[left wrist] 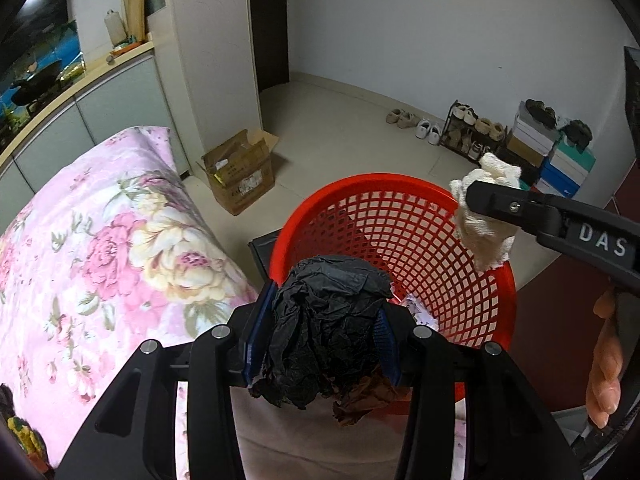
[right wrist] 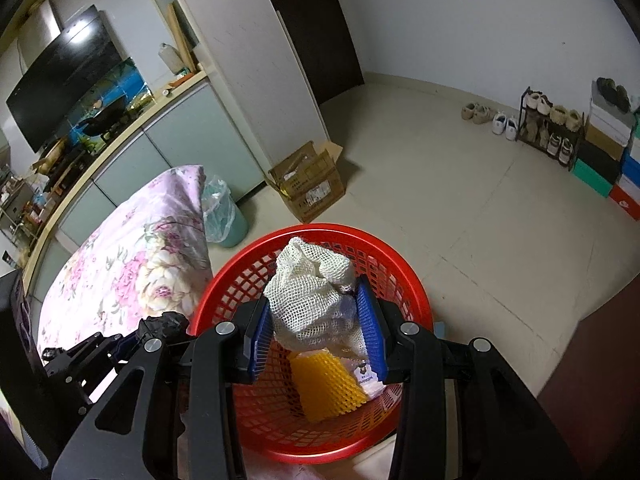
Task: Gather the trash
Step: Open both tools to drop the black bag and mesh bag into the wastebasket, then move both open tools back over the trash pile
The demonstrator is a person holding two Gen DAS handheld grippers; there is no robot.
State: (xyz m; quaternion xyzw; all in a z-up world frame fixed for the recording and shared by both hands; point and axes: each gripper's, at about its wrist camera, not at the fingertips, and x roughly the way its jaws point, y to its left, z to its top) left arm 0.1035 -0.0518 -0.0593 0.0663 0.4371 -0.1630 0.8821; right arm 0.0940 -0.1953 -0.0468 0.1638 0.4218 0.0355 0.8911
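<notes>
Your left gripper (left wrist: pixel 322 344) is clamping a crumpled black plastic bag (left wrist: pixel 324 332) between its blue pads, jaws partly closed around the wad; a scrap of brown crumpled paper (left wrist: pixel 360 398) is hanging under it. The bag is sitting at the near rim of the round red plastic mesh basket (left wrist: pixel 400 188), on its left side, not yet over the middle.

Your right gripper (right wrist: pixel 316 332) is pinching a bunched cream-white mesh net (right wrist: pixel 312 304) between its blue pads, jaws closed about halfway onto it. The net is hanging above the basket's interior, inside the ring of the rim. In the left wrist view the same net is showing at the basket's right rim, held by the black finger.

Inside the basket, a yellow foam mesh sleeve (right wrist: pixel 328 388) is lying on the bottom toward the near side, with a pale printed paper scrap (right wrist: pixel 366 378) just beside it on the right.

The pink floral quilt (left wrist: pixel 100 248) is lying just beside the basket's left side. A brown cardboard box (left wrist: pixel 240 172), flaps open, is standing on the floor beyond the basket, well apart.
</notes>
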